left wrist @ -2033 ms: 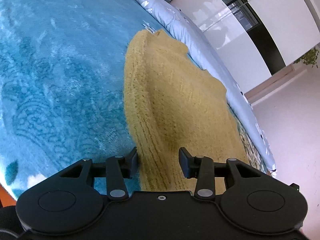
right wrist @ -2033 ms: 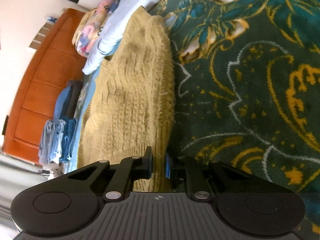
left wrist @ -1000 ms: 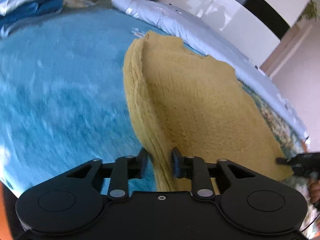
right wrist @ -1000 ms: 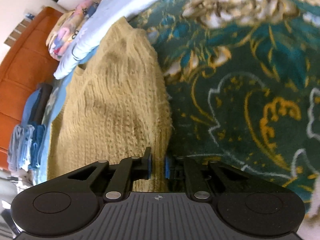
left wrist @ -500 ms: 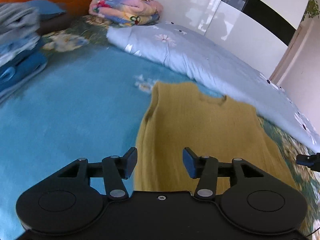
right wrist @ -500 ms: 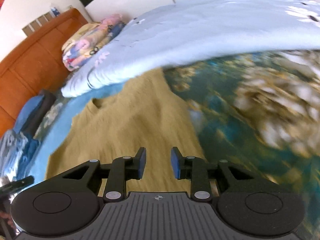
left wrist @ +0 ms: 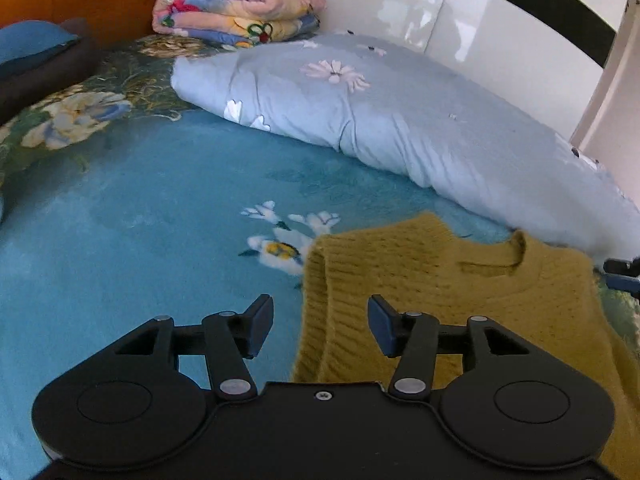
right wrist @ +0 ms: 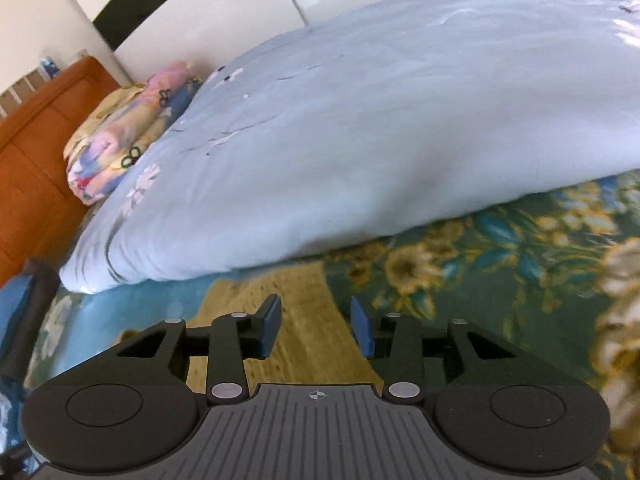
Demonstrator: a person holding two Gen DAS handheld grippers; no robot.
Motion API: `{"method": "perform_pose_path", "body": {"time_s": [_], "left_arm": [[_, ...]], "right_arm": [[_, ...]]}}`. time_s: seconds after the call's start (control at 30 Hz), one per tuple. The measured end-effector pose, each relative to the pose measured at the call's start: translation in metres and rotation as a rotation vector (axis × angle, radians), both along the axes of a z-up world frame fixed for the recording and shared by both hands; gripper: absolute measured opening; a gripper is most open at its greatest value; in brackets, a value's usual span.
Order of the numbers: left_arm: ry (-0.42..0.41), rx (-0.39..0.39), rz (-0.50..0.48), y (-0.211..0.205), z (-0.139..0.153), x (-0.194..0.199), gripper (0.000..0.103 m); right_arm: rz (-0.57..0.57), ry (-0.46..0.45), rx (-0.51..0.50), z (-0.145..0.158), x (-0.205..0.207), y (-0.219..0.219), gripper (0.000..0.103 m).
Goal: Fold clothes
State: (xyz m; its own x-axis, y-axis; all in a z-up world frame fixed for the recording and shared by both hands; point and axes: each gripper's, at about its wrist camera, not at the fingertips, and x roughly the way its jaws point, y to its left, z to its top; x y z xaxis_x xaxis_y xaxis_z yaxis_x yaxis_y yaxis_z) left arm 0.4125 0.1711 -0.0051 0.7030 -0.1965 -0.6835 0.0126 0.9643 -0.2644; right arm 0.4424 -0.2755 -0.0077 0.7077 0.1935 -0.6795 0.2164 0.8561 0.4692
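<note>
A mustard-yellow knitted sweater lies flat on the blue bedspread, neckline away from me. My left gripper is open, its jaws straddling the sweater's left folded edge without holding it. In the right wrist view the same sweater shows as a yellow patch under my right gripper, which is open above the sweater's right edge. The tip of the right gripper peeks in at the far right of the left wrist view.
A light-blue flowered duvet is rolled along the far side of the bed. A folded multicoloured quilt lies by the orange headboard. A dark green floral bedspread lies to the right. Blue and dark pillows are at left.
Both grippers were shut on the sweater's edges one second ago; both have let go and opened. The sweater now lies flat, and both grippers have tilted up toward the duvet.
</note>
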Motion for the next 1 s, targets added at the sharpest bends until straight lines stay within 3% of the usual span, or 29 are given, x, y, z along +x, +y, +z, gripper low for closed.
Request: {"method": "perform_pose_path", "body": {"time_s": [0.13, 0.3, 0.4, 0.5, 0.83, 0.9, 0.93, 1.0], "left_arm": [[0.021, -0.049, 0.02, 0.011, -0.011, 0.024, 0.051], [0.006, -0.071, -0.049, 0.007, -0.015, 0.041, 0.049], [0.04, -0.145, -0.092, 0.003, -0.018, 0.051, 0.044], [0.075, -0.176, -0.131, -0.001, -0.021, 0.057, 0.042], [0.112, -0.385, -0.067, 0.001, -0.027, 0.078, 0.043], [0.119, -0.426, -0.054, 0.002, -0.029, 0.082, 0.024], [0.111, -0.439, -0.045, 0.002, -0.028, 0.083, 0.003], [0.032, -0.418, -0.003, 0.006, -0.02, 0.078, 0.001]], "right_arm": [[-0.049, 0.013, 0.047, -0.015, 0.018, -0.005, 0.037], [-0.034, 0.011, 0.2, -0.032, 0.028, -0.009, 0.037], [-0.003, -0.01, 0.216, -0.034, 0.029, -0.006, 0.024], [0.047, -0.049, 0.251, -0.033, 0.027, -0.006, 0.024], [0.046, 0.009, 0.285, -0.044, 0.037, -0.016, 0.024], [0.037, -0.005, 0.273, -0.042, 0.035, -0.015, 0.021], [0.028, -0.015, 0.261, -0.04, 0.034, -0.014, 0.02], [0.009, -0.036, 0.231, -0.035, 0.033, -0.015, 0.02]]}}
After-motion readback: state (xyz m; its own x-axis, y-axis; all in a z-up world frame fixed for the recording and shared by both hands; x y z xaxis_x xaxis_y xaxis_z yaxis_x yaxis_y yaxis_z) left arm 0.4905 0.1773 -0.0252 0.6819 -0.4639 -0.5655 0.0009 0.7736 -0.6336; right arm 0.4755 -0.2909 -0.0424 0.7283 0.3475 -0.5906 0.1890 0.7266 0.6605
